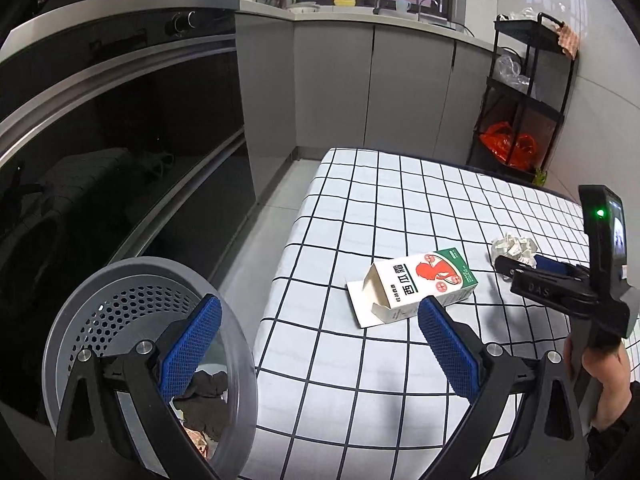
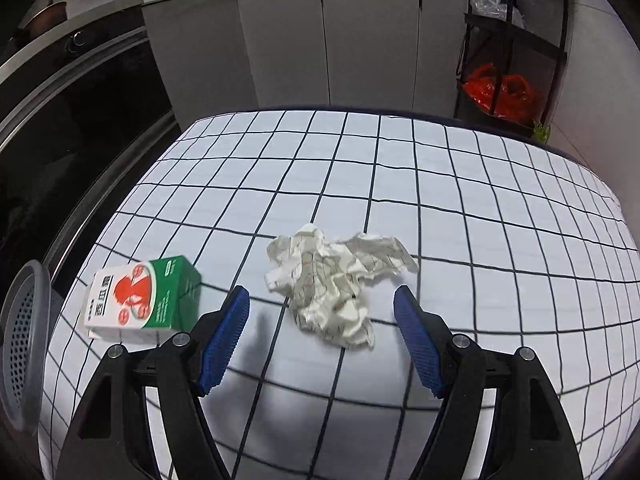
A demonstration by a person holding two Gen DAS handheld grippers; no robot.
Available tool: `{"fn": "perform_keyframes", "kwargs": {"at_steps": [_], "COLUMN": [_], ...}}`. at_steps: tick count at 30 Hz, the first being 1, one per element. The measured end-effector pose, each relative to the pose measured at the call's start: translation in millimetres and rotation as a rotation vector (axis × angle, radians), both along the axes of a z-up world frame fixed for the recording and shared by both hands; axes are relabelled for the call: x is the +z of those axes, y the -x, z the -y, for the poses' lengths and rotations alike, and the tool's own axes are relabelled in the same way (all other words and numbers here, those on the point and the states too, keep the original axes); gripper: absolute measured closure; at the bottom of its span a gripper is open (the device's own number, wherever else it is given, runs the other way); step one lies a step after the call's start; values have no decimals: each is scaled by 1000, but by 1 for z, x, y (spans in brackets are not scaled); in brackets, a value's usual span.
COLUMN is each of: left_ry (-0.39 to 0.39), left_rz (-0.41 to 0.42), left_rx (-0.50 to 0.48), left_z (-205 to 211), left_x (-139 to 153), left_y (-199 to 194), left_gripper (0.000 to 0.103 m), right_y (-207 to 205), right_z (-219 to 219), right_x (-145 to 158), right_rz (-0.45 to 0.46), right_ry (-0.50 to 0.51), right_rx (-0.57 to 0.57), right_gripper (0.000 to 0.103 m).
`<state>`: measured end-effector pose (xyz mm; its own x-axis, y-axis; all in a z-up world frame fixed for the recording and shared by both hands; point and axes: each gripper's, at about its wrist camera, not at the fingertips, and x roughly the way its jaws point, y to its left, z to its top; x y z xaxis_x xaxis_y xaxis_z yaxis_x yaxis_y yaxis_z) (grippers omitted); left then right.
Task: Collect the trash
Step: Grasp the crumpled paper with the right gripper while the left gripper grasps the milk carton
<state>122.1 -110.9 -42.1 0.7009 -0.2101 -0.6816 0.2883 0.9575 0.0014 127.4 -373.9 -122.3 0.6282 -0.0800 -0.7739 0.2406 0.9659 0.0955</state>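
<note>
A crumpled white paper [image 2: 336, 280] lies on the checked tablecloth [image 2: 480, 208], just ahead of my right gripper [image 2: 322, 300], which is open with nothing between its blue pads. A white, green and red carton [image 2: 140, 300] with an open end lies to its left. In the left wrist view the same carton [image 1: 420, 284] rests near the table's left edge, and the crumpled paper [image 1: 514, 246] lies beyond it. My left gripper [image 1: 320, 312] is open and empty, over the gap between a grey perforated bin [image 1: 132, 308] and the table. The right gripper [image 1: 516, 268] reaches toward the paper.
The grey bin [image 2: 24, 340] stands on the floor left of the table and holds dark scraps. A dark oven front [image 1: 120, 140] and grey cabinets [image 1: 400, 88] lie behind. A black shelf rack [image 1: 520, 100] with an orange bag [image 2: 496, 88] stands at the back right.
</note>
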Motion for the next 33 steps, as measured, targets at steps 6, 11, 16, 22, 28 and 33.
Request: {"fn": "perform_keyframes", "kwargs": {"at_steps": [6,11,16,22,28,33], "left_ry": [-14,-19,-18,15,14,-2], "left_rz": [3,-4,0,-9,-40,-41], "left_rx": [1,0,-16,-64,-75,-99], "left_z": [2,1,1,2,10,23], "left_x": [-2,-5,-6,-8,-19,-26], "left_y": [0,-1,1,2,-9,-20], "left_gripper": [6,6,6,6,6,6], "right_y": [-11,-8,18,86,160,196], "right_z": [-3,-8,-13,-24,-25,-33], "right_x": [-4,-6,8,37,64,73], "right_rz": [-8,-14,5,17,67,108], "right_ry": [8,-3,-20,-25,-94,-119], "right_rx": [5,27,34,44,12,18], "right_gripper": [46,72,74,74,74,74]}}
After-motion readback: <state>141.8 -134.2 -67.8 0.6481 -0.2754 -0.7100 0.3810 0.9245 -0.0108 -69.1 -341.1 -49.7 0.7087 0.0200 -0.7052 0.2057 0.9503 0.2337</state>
